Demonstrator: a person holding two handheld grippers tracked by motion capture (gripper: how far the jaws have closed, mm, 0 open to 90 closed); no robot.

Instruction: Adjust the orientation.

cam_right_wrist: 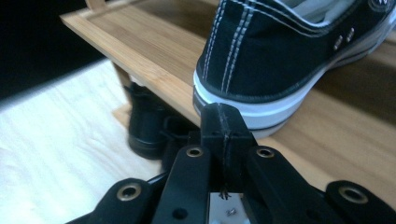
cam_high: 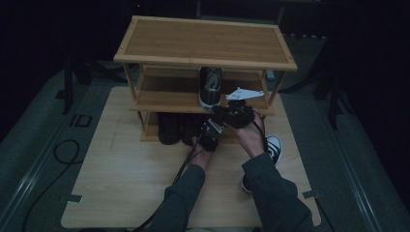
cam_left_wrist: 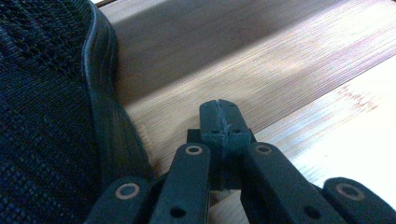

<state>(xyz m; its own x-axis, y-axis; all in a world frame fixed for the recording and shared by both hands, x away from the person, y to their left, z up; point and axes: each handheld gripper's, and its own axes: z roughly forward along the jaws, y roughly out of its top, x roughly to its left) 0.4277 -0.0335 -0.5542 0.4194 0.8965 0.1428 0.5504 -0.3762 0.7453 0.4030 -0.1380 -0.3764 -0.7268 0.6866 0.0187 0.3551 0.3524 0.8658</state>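
Black canvas sneaker [cam_right_wrist: 289,51] is seen just beyond the right gripper [cam_right_wrist: 223,122], heel toward its clenched, empty fingers; the left gripper [cam_left_wrist: 220,122] is likewise clenched.

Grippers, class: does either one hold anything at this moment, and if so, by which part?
Nothing is held. The left gripper and the right gripper both have their jaws shut together on nothing, the right one just in front of the sneaker's heel.

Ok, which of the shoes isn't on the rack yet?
The black-and-white sneaker lying on the table beside the person's right forearm. Its match sits on the middle shelf, and the black shoes are on the bottom shelf.
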